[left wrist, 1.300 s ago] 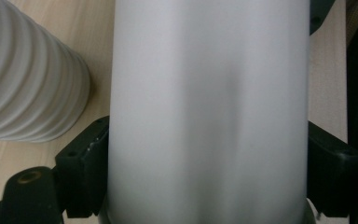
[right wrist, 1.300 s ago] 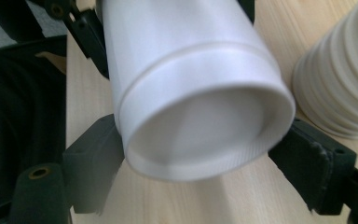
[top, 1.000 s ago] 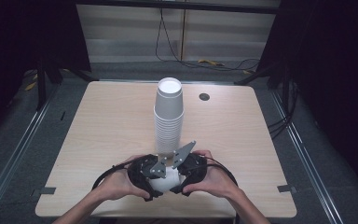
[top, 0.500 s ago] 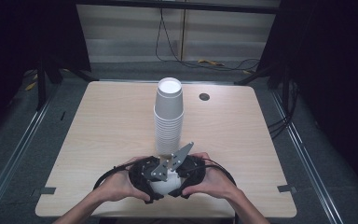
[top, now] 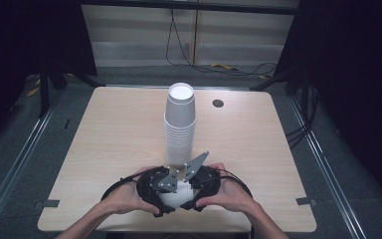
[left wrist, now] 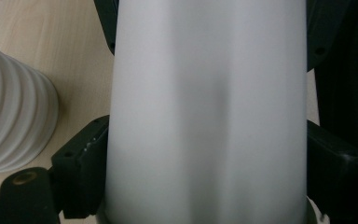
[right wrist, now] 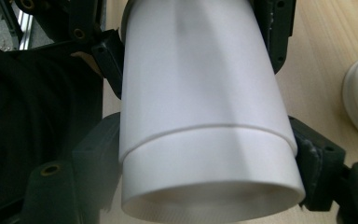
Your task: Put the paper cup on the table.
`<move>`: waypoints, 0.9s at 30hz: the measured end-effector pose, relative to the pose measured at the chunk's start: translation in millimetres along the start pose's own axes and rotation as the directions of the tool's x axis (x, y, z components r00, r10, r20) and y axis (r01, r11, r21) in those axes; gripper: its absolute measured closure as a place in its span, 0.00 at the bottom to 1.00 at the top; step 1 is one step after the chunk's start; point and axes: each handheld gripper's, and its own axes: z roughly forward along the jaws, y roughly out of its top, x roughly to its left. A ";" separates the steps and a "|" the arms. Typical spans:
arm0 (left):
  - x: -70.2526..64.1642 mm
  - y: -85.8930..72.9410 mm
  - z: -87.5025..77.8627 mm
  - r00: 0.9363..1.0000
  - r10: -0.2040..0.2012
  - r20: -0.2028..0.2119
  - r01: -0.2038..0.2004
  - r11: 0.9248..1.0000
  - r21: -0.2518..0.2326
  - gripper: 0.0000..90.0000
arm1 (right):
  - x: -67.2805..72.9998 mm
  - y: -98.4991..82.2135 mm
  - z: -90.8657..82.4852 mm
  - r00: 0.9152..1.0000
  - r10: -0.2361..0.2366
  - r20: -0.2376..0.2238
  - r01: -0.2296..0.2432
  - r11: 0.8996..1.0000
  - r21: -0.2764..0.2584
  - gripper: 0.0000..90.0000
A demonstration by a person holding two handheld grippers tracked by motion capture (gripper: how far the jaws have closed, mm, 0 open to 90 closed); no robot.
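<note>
Both grippers are gripping nested white cups (top: 176, 195) near table's (top: 104, 139) front edge: right gripper (right wrist: 209, 140) fingers clamped on the outer cup, left gripper (left wrist: 205, 154) fingers just easing apart around the inner one, prob. to separate them.

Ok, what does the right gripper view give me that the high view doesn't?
Right gripper view: up close, a seam where one white cup nests in another, between the jaws of the right gripper. High view: the full height of the cup stack and a round grommet in the table. Shared: the nested cups, the stack and the tabletop.
</note>
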 end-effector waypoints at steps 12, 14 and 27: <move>5.2 -4.8 -7.5 0.999 -0.031 0.015 0.032 0.997 -0.075 0.16 | -0.8 0.6 2.2 1.000 0.001 0.006 -0.001 1.000 0.003 0.26; 4.9 -5.4 -8.5 0.999 -0.036 0.012 0.036 0.995 -0.091 0.16 | -0.5 0.5 1.7 1.000 0.010 0.009 -0.010 1.000 0.005 0.26; 8.5 -10.5 -23.1 0.998 -0.057 0.027 0.062 0.971 -0.230 0.17 | -2.4 -5.3 0.2 1.000 0.014 0.007 -0.014 1.000 0.009 0.26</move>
